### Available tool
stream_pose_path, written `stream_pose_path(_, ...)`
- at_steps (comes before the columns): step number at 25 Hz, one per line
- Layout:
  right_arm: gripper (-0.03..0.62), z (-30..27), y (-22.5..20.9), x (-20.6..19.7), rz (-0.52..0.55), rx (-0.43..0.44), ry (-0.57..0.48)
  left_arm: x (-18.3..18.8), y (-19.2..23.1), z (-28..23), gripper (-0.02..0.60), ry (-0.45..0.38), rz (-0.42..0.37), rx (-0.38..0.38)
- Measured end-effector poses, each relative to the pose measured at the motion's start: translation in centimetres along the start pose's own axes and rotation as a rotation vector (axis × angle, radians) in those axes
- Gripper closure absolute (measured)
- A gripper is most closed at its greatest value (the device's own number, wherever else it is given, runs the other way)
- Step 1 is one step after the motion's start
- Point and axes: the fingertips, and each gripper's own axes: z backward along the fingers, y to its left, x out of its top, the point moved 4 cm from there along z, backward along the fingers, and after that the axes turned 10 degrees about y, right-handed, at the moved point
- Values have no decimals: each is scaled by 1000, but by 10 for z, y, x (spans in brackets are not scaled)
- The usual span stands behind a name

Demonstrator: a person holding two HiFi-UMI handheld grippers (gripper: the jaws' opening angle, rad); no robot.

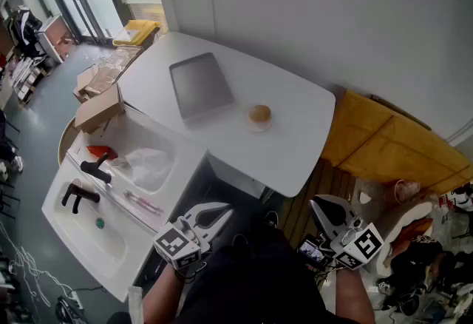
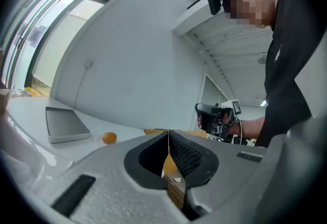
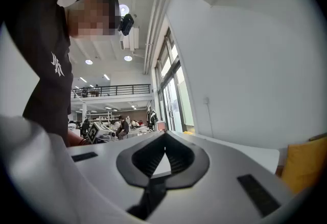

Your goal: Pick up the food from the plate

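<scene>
Fingers (image 2: 188, 157) of your left gripper (image 2: 168, 134) are pressed together along one thin line, and nothing is between them. On your right gripper (image 3: 164, 136) the tips also meet, with nothing between them. Each gripper has a white shell of matte, slightly grainy plastic, and the inner pads are dark and ribbed.

You hold both grippers low, in front of the near edge of the table (image 1: 295, 145) and well apart from the food (image 1: 259, 114). The food is a small round piece, domed on top, golden-orange to light brown, and its skin looks smooth. It sits in the middle of a small, thin, pale plate (image 1: 258, 127), which is only a little wider than the food.

The plate stands on the right half of the table, about midway between the wall-side edge and the near edge. The table is smooth and white with rounded corners. Just beside the plate, to its left, lies a flat grey tray (image 1: 199, 86), rectangular with rounded corners and a dull surface.
</scene>
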Motion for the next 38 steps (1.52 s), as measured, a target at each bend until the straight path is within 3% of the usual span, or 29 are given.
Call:
stream_pose_path(16,584,-2,6,2,24,-35,-2,13,-5,-3,572,-18,-48,-14)
stream_pose_path(19,501,-6,4,4,32,-29,5,19,-3,-5,572,-35,-56,-14)
stream_pose_path(21,500,-8,0,5,38,-27,15,22,-1,-8,572,-27,-77,-9)
stream_pose_path(30,495,-26,-46,14,40,16,24,43,16,-41,572,-4,-115,33)
stream_pose_path(38,463,-48,-115,20,20,50,35,59,49,-92,571,32,-78,69)
